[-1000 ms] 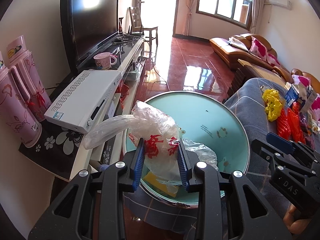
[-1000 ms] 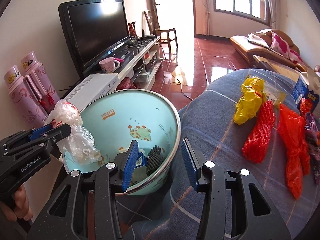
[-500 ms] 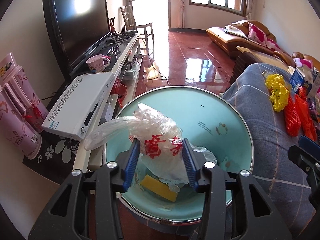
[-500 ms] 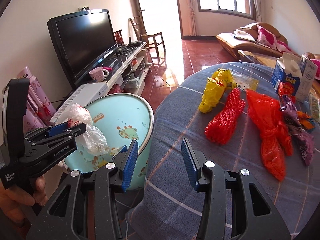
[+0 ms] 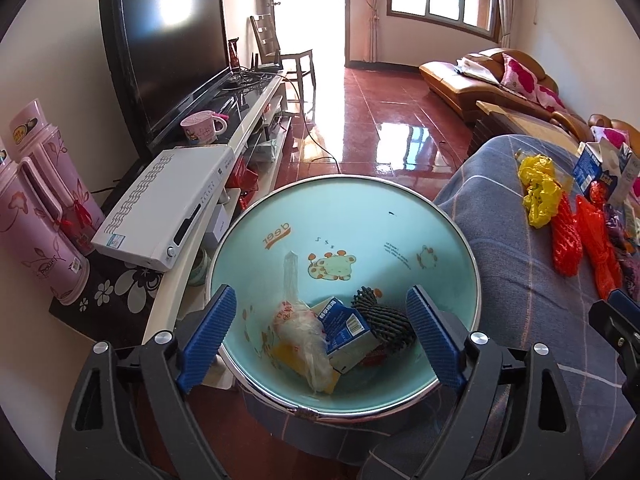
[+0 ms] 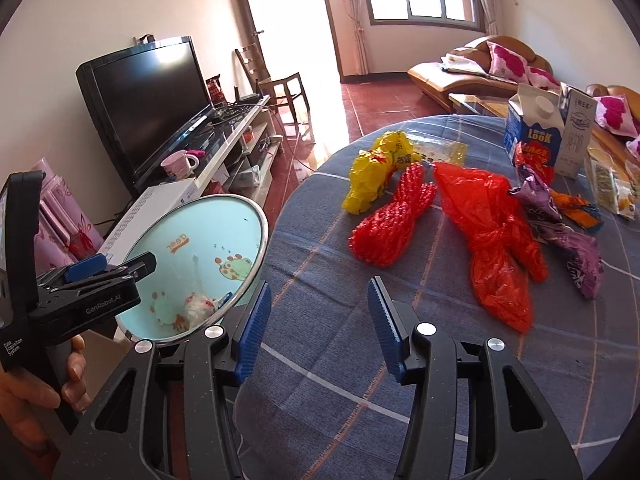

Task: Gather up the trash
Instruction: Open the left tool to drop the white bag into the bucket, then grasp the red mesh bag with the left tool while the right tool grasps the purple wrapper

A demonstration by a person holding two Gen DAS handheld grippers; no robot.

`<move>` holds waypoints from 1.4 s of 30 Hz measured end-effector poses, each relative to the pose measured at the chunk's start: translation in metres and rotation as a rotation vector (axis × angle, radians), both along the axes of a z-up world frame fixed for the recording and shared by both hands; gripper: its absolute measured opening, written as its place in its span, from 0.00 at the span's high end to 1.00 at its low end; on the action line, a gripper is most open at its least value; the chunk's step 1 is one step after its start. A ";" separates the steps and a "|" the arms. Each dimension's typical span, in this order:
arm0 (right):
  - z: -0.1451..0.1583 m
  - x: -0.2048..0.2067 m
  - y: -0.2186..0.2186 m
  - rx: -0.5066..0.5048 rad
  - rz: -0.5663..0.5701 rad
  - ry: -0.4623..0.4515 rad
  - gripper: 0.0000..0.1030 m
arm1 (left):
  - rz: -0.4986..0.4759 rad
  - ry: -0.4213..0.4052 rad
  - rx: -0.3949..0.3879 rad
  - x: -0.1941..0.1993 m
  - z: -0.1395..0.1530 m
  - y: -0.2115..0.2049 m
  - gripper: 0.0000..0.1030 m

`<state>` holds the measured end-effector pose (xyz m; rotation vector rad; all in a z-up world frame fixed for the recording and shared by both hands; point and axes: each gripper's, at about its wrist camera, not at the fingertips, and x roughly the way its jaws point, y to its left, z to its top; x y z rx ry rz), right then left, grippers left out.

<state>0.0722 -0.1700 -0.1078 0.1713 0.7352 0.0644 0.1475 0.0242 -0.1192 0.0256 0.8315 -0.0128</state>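
The trash bin [image 5: 448, 240] is a light blue bucket with a shiny metal rim. It stands on the floor, just beside the round table [image 6: 400, 340] with the blue checked cloth. Inside the bin lies a clear plastic bag [image 5: 304, 332] with red writing on it. Next to the bag are a small blue and white carton [image 5: 346, 330], a black foam net [image 5: 384, 316] and something flat and yellow [image 5: 288, 356] under the bag. The inside wall of the bin has a cartoon animal and the word "deer" on it.

The left gripper [image 5: 320, 336] hangs over the bin. Its blue fingers [image 5: 208, 328] are spread wide apart and hold nothing. On its side, in the right wrist view, you can read "GenRobot.AI" and "Data Acquisition System".

The right gripper [image 6: 320, 324] is over the near edge of the table. Its fingers are also spread apart and hold nothing.

More trash lies on the table: a crumpled yellow bag [image 6: 374, 172], a red foam net [image 6: 392, 220], a red plastic bag [image 6: 492, 236] and a purple wrapper [image 6: 568, 240]. At the far side stands a blue milk carton [image 6: 532, 136] that says "LOOK", with a white carton [image 6: 576, 140] touching it.

A TV [image 5: 172, 52], a pink mug [image 5: 202, 128] and a white player box [image 5: 168, 204] sit on the TV stand by the wall. Two pink thermos flasks [image 5: 40, 200] stand beside it.
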 end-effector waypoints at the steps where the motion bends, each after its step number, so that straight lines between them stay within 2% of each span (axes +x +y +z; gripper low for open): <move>1: -0.001 -0.003 -0.004 0.002 -0.011 0.000 0.50 | -0.005 0.006 -0.006 -0.002 -0.001 -0.002 0.17; 30: -0.017 -0.068 -0.132 0.083 -0.291 0.018 0.50 | -0.225 0.064 -0.007 -0.042 -0.013 -0.105 0.16; 36: -0.010 -0.065 -0.166 0.056 -0.340 0.007 0.50 | -0.240 0.061 -0.003 -0.033 -0.011 -0.118 0.17; 42: 0.000 -0.035 -0.196 -0.024 -0.318 0.018 0.50 | -0.299 0.038 -0.028 -0.014 -0.002 -0.148 0.21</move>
